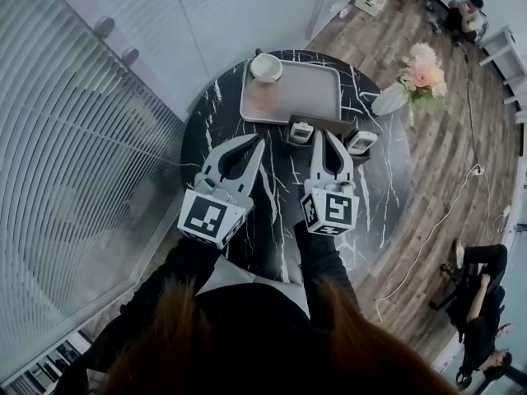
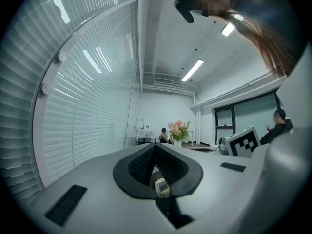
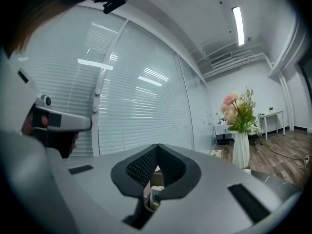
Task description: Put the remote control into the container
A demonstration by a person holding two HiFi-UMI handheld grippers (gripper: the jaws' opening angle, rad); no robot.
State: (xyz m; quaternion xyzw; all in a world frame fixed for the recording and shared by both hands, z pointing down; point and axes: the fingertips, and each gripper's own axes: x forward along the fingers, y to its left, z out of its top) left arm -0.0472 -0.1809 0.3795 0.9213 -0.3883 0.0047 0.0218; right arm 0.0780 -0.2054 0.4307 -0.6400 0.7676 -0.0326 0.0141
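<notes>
Nearest the lens we note reddish-brown hair and dark sleeves across the bottom of the head view. Far left: a curved wall of pale, finely ribbed horizontal blinds. Next, the round table, glossy black stone with thin white veins. The left gripper hovers over it, grey plastic, its marker cube towards us. Its own view shows the ribbed black pads meeting at the tips with only an oval hollow behind them, so it is closed and holds nothing. Behind it on the table lies a matte grey rectangular tray with rounded corners, and a white round cup stands at its left corner. In front of the tray sits the container, a low dark-brown box. The remote control, a small white block, stands upright in its left end. The right gripper hangs just above the container, jaws closed tip to tip and empty. Through the hollow, its own view shows the brown wall and a white remote below. A second remote stands at the container's right end; we cannot tell whether inside or just beside it. Right of that is a white vase of pink flowers, then the wood-plank floor.
</notes>
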